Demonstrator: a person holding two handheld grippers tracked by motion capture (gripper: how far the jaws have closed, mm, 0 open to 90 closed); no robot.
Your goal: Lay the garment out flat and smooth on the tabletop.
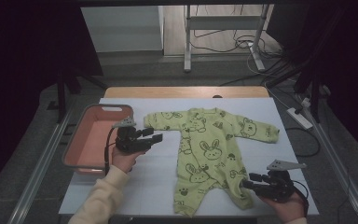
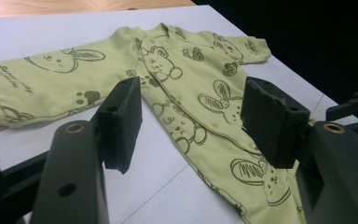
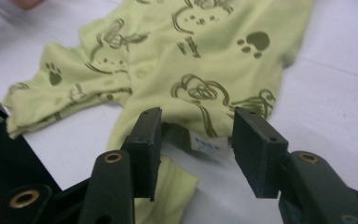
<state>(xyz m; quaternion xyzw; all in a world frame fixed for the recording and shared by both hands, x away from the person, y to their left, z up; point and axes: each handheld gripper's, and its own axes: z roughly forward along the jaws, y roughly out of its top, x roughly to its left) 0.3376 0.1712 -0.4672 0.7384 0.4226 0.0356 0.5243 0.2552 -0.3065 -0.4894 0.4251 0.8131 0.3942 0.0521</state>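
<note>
Green baby romper (image 1: 205,154) lies flat on the white table cover (image 1: 144,186), beside the pink bin (image 1: 81,140); left gripper (image 1: 154,135) jaws wide, empty, near the sleeve; right gripper (image 1: 249,181) jaws apart around the leg cuff (image 3: 200,140), not pressing; advise closing squarely on the cuff, catching both layers.

Pink bin (image 1: 76,163) at table's (image 1: 135,196) left edge, white cover

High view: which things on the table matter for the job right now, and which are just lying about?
In the job:
- green baby romper, spread flat
- left claw, open beside its sleeve
- right claw, open at its leg

Lying about:
- pink bin at the table's left edge
- power strip on the floor
</note>
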